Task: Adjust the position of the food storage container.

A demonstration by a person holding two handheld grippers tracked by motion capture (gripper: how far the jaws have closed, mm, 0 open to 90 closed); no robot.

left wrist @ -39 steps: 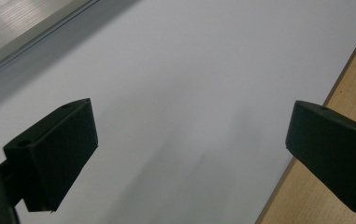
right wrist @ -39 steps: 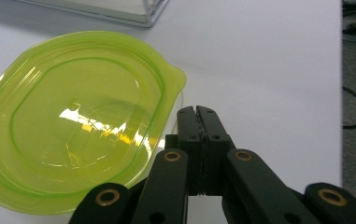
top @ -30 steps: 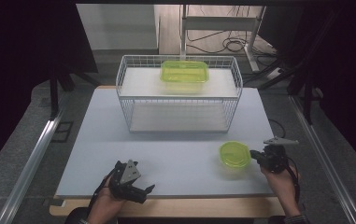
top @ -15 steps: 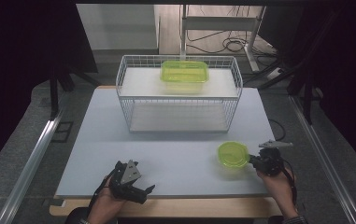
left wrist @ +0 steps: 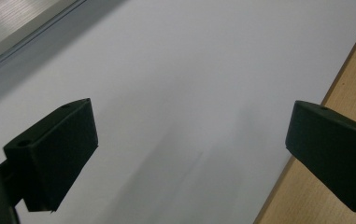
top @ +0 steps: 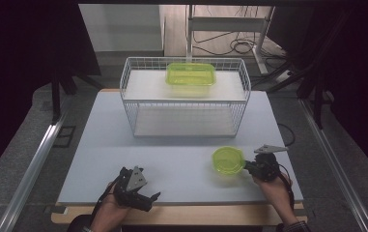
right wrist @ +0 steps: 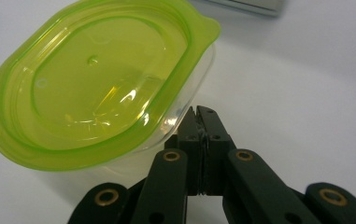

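A round clear container with a lime-green lid [top: 228, 160] [right wrist: 91, 88] sits on the white table surface [top: 172, 154] at the front right. My right gripper [top: 246, 167] [right wrist: 201, 112] is shut, with nothing between its jaws, and its tips sit against the container's right wall just under the lid's rim. My left gripper [top: 148, 198] [left wrist: 189, 126] rests open near the table's front-left edge, with bare white surface between its jaws.
A white wire basket [top: 184, 99] stands at the back middle of the table. A rectangular green-lidded container [top: 190, 75] rests on its upper shelf. A wooden strip [left wrist: 339, 98] runs along the table's front edge.
My right gripper has moved left, and the round container has slid left along with it. The left gripper has stayed put.
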